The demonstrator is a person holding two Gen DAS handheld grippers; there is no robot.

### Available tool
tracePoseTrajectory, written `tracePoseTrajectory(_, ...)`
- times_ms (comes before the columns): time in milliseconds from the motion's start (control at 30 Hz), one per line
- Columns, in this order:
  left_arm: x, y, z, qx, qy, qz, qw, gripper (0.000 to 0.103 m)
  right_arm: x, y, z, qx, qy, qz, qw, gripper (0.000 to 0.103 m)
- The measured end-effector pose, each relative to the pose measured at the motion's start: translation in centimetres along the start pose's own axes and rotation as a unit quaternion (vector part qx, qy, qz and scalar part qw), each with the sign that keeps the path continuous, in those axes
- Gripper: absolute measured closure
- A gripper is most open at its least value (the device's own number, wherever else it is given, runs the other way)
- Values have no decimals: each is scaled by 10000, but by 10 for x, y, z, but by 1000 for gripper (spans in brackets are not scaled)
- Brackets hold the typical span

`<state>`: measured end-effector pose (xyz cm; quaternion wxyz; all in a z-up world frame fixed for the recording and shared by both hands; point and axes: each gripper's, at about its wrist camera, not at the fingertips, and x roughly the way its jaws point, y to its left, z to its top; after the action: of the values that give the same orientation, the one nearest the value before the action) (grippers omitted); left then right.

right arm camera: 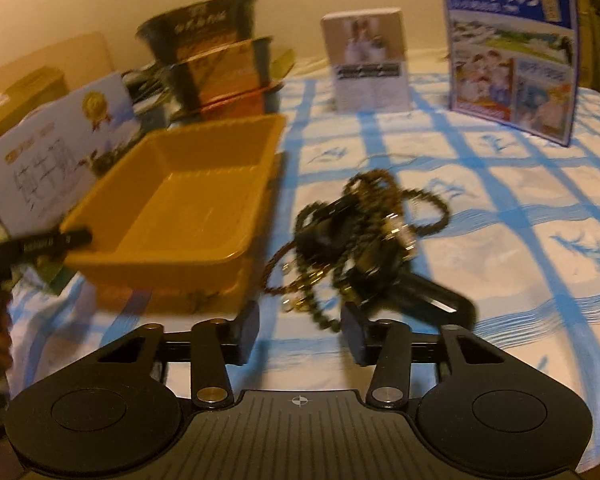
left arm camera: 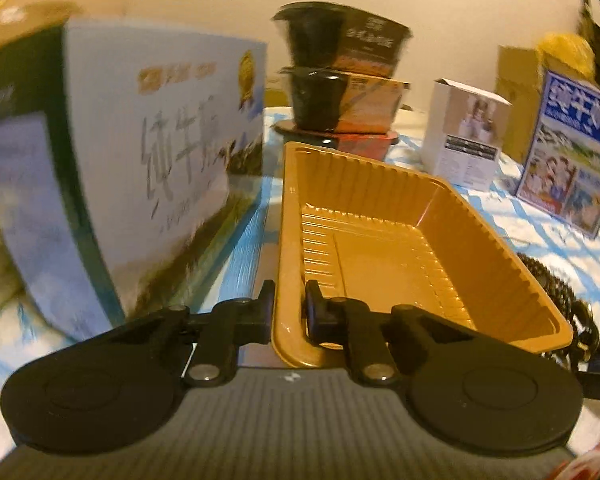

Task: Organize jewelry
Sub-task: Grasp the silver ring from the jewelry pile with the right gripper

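A gold plastic tray stands empty on the blue-checked cloth. My left gripper is shut on the tray's near left corner, one finger outside the wall and one inside. In the right wrist view the same tray sits left of a tangled pile of dark bead necklaces and bracelets with a black strap. My right gripper is open just short of that pile; a loose bead strand reaches toward the gap, and the pads touch nothing. The left gripper's fingers show at the tray's left corner. Beads peek past the tray's right side.
A large pale milk box stands close to the tray's left. Stacked black bowls sit behind the tray. A small white box and a blue milk carton stand at the back right. Checked cloth lies open to the right.
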<state>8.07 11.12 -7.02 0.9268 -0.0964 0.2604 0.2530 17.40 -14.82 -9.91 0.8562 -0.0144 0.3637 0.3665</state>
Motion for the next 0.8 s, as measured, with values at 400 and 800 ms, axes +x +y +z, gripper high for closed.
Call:
tracePoseTrajectory(400, -5, -4, 22, 926, -237, -145, 9953, 90, 27, 6, 5, 116, 337, -119, 9993, 79)
tracePoseTrajectory(800, -7, 1, 26, 1226, -262, -266, 9918, 90, 46, 20, 7, -689, 232, -576, 9957, 86)
